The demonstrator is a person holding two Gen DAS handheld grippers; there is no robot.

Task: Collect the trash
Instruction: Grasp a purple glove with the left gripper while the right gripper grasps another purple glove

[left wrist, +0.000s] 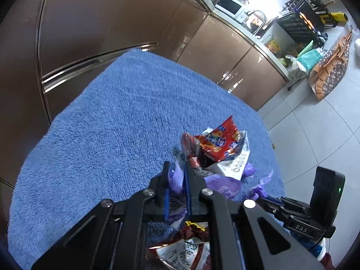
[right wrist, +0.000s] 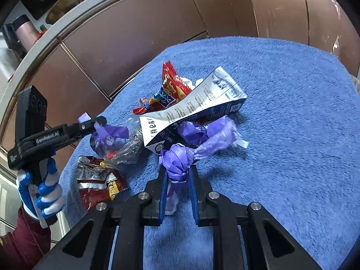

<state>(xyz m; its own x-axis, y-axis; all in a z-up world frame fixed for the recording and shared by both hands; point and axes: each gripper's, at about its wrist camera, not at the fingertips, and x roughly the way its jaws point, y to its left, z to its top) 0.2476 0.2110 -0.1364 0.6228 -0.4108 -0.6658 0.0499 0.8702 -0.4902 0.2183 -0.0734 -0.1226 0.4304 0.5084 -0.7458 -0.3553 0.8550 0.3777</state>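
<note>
Left wrist view. Left gripper [left wrist: 176, 175] — fingers nearly closed on a flap of the thin purple plastic trash bag [left wrist: 221, 185], near the table's right edge. Behind it: a crumpled red snack wrapper [left wrist: 219, 145] and a flattened white-and-blue drink carton [left wrist: 234, 166]. A dark red foil packet [left wrist: 180, 247] lies under the gripper body. Surface: a shaggy blue towel [left wrist: 101, 135] covering the table. Room: brown glossy cabinet fronts [left wrist: 101, 22], a white microwave [left wrist: 229, 5], a grey tiled floor [left wrist: 315, 123].

Right wrist view. Right gripper [right wrist: 177, 176] — fingers narrowed around the bag's knotted purple bunch, seemingly pinching it. The wrappers and carton lie on and beside the bag, not in it.

Step judged in hand: holding the bag at two points. Next move calls for spreading its mouth so the loose pieces can go in.
</note>
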